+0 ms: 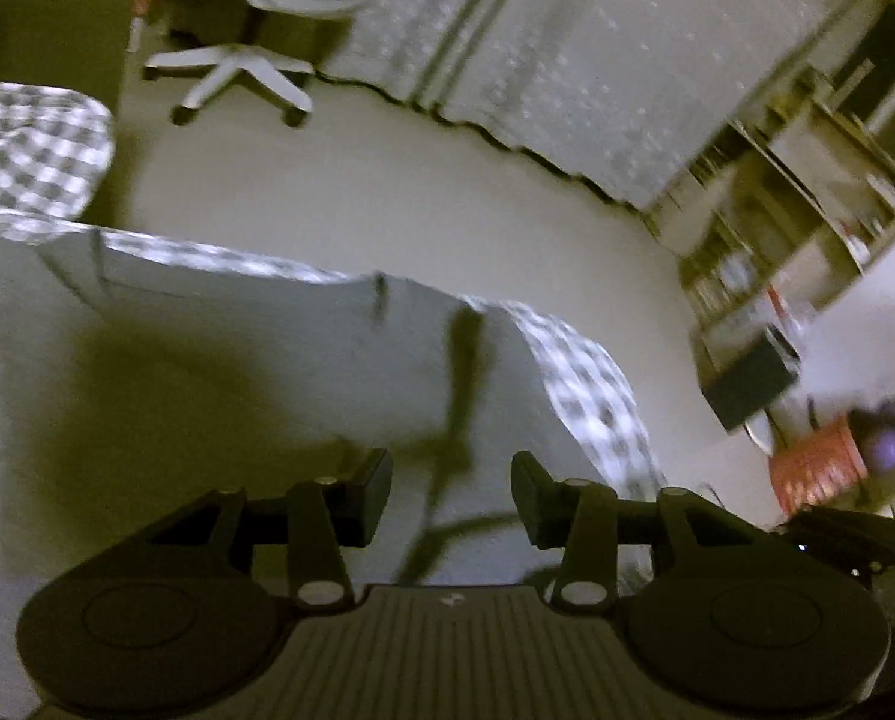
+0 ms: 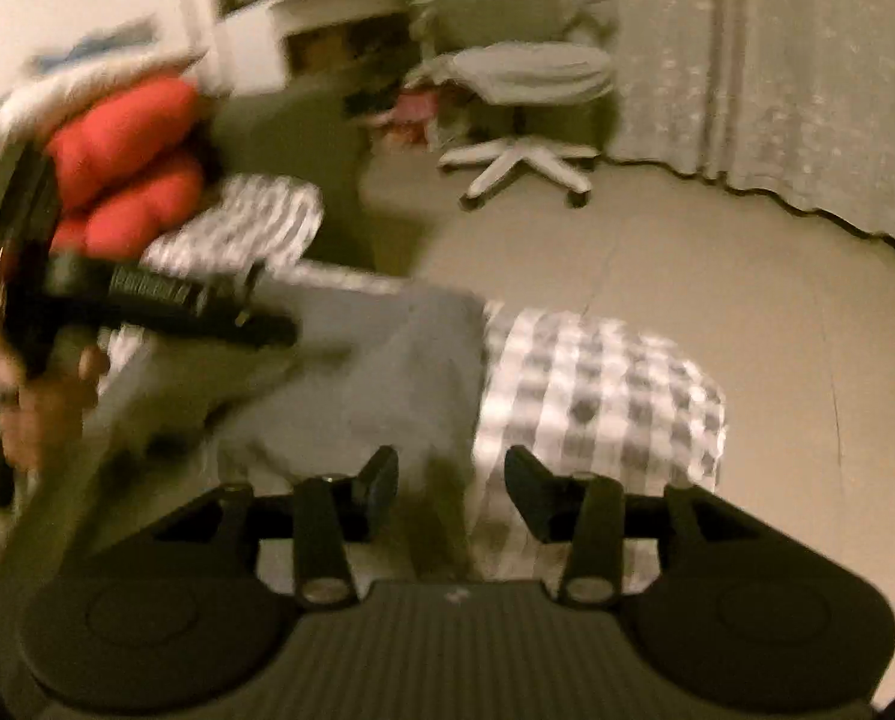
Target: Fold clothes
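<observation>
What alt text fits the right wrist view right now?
Right hand-held gripper, jaws apart and empty, over a grey garment on a checked cover. The left hand-held gripper reaches in from the left; a white chair stands behind. The picture is blurred.

Your left wrist camera is looking steeply down, close over the grey garment (image 1: 237, 360) on the checked bedcover (image 1: 591, 384). Your right wrist camera is facing the same garment (image 2: 387, 372), and both views are sharing the office chair (image 1: 237, 72) and curtain (image 2: 777, 72).
</observation>
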Demonstrator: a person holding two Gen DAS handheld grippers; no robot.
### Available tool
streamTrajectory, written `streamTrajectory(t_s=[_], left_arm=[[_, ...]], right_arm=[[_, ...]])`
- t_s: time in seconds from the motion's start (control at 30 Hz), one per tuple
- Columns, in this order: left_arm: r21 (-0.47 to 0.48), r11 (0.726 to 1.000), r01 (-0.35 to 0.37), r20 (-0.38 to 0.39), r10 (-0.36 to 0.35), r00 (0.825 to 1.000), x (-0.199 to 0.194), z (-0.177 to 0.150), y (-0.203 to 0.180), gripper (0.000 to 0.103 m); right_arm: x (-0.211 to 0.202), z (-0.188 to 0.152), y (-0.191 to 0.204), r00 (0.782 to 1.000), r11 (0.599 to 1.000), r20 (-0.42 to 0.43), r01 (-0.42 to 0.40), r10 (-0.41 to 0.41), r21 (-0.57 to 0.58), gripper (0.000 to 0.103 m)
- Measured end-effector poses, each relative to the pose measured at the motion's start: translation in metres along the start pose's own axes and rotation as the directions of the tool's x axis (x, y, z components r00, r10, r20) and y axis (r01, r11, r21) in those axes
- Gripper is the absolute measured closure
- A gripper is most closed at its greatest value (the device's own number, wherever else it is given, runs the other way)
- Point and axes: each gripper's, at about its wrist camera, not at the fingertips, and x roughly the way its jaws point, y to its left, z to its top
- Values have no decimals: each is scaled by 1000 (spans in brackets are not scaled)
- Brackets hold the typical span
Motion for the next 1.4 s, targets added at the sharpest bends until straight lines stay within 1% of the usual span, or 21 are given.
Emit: streamTrajectory(t_s=[0.03, 0.1, 0.2, 0.3, 0.33, 0.37, 0.4, 0.43, 0.53, 0.67, 0.73, 0.83, 0.9, 0.97, 1.0, 1.07, 1.1, 1.13, 1.2, 1.3, 1.4], left_arm=[[19, 1000, -1, -12, 1, 1000, 1, -3, -4, 50], [57, 998, -1, -37, 3, 999, 4, -8, -11, 49], [106, 994, -6, -83, 14, 996, 10, -17, -18, 48], [153, 988, -28, -83, 41, 996, 14, -26, -25, 49], [169, 985, -37, -82, 51, 995, 15, -29, -27, 59], [192, 980, -56, -72, 71, 995, 15, -31, -30, 75], [210, 976, -66, -77, 84, 994, 15, -31, -32, 100], [224, 972, -75, -79, 95, 992, 15, -31, -33, 102], [204, 977, -59, -37, 68, 997, 3, -23, -29, 103], [159, 987, -13, 52, 5, 999, -24, -1, -19, 103], [131, 991, 3, 81, -14, 997, -35, 9, -12, 103], [84, 996, -22, 81, 15, 997, -37, 19, 5, 103], [64, 996, -58, 83, 52, 995, -34, 21, 18, 103], [37, 996, -87, 71, 84, 994, -27, 20, 33, 103], [22, 995, -97, 61, 96, 994, -23, 19, 40, 103], [-1, 995, -100, 55, 100, 994, -18, 18, 49, 103], [-11, 995, -96, 55, 97, 994, -17, 18, 52, 103], [-21, 996, -92, 56, 93, 994, -16, 17, 55, 103], [-40, 997, -73, 68, 76, 995, -17, 18, 56, 103], [-40, 998, -47, 82, 51, 995, -20, 21, 50, 103], [-45, 999, -9, 84, 12, 996, -22, 23, 46, 103]], right_arm=[[-1, -6, 6, 1000, 998, -11, -26, 25, -50, 58], [-3, -14, 22, 997, 985, -27, -80, 77, -153, 56], [-2, -21, 43, 989, 956, -65, -145, 133, -254, 55], [9, -26, 61, 989, 935, -111, -128, 96, -330, 57], [14, -27, 64, 990, 930, -121, -110, 72, -351, 60], [19, -29, 68, 990, 924, -130, -93, 47, -372, 63], [24, -30, 70, 990, 919, -138, -79, 27, -385, 78], [28, -31, 71, 989, 918, -145, -72, 15, -391, 89], [31, -33, 76, 988, 912, -153, -87, 27, -400, 95], [20, -22, 79, 994, 935, -83, -97, 72, -341, 97], [13, -11, 82, 996, 957, -24, -91, 88, -275, 97], [19, 3, 93, 996, 986, 18, -86, 89, -141, 97], [32, 5, 109, 995, 991, 16, -95, 97, -99, 97], [46, 6, 124, 998, 995, 9, -69, 70, -76, 97], [54, 7, 132, 999, 997, 5, -52, 53, -65, 97], [60, 7, 141, 1000, 1000, 8, -16, 16, -24, 92], [59, 8, 144, 1000, 1000, 8, -14, 14, -3, 84], [55, 7, 145, 999, 999, 0, -32, 32, 17, 64], [34, -1, 147, 998, 998, 9, -54, 54, 43, 51], [-8, -27, 153, 999, 992, 24, -43, 41, 116, 51], [-54, -83, 169, 997, 988, 51, 47, -55, 144, 51]])
